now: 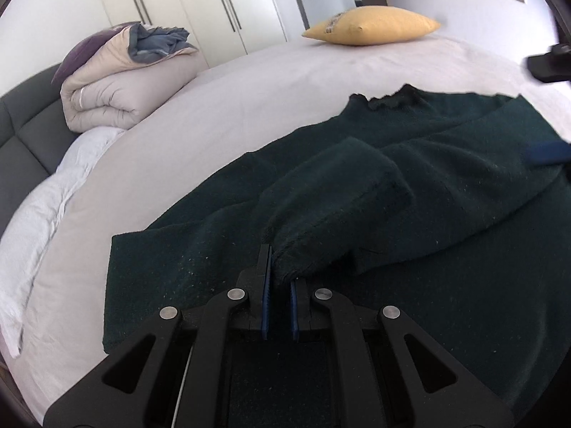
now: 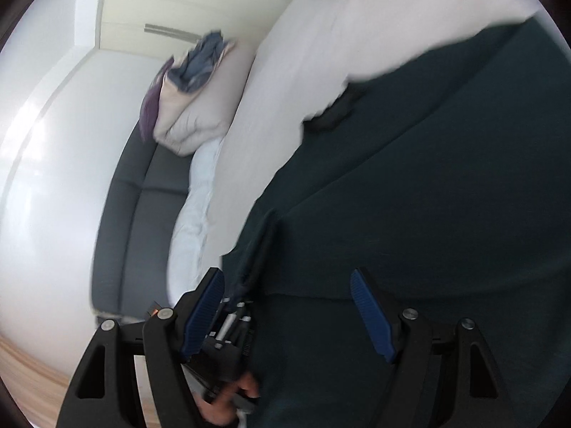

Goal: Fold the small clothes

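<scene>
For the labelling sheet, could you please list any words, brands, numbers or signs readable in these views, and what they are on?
None can be read.
Yellow pillow: a dark patch, too blurred to tell whether it is print.
Sweater, wardrobe, both grippers: no text shows.

Bright daylight; right view motion-blurred, fisheye-warped edges.

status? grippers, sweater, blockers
Left gripper shut on sleeve cuff, folded over dark green sweater. Right gripper open, empty, above sweater. Nothing in the way on bed.
</scene>
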`<state>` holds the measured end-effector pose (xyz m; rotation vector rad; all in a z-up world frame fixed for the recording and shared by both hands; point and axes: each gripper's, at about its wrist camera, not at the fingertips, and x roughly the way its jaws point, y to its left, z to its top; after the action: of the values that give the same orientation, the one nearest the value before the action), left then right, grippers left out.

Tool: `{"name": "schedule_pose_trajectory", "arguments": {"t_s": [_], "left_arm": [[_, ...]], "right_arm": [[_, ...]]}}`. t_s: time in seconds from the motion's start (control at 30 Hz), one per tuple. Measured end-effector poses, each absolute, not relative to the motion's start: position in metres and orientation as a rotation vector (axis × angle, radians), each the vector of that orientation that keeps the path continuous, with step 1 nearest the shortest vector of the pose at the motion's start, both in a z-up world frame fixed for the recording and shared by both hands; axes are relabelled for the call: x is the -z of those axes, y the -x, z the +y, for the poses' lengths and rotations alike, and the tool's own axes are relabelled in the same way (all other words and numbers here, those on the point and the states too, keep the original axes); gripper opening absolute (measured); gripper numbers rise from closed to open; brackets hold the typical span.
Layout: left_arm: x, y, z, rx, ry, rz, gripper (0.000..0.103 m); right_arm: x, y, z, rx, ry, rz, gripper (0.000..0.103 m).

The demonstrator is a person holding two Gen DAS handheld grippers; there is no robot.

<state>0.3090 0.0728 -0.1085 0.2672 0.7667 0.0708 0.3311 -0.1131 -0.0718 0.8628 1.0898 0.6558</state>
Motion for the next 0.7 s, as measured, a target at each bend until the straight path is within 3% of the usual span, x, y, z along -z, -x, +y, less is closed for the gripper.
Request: {"name": "schedule_pose_trajectory", "arguments": {"t_s": [0.27, 0.63, 0.7], "left_arm": [[0.103, -0.278, 0.071, -0.067, -0.232, 0.743, 0.007], [0.097, -0.276, 0.084, -0.052, -0.188, 0.737, 0.007], [0.096, -0.275, 0.084, -0.054, -0.194, 0.738, 0.007]], "right_arm": [[0.102, -0.377, -0.027, -0.737, -0.912, 1.289, 0.076], [0.121, -0.408, -0.001, -0.680, -0.900, 1.330, 0.035], [0.119, -0.409, 0.000, -0.680, -0.878, 1.323, 0.017]]}}
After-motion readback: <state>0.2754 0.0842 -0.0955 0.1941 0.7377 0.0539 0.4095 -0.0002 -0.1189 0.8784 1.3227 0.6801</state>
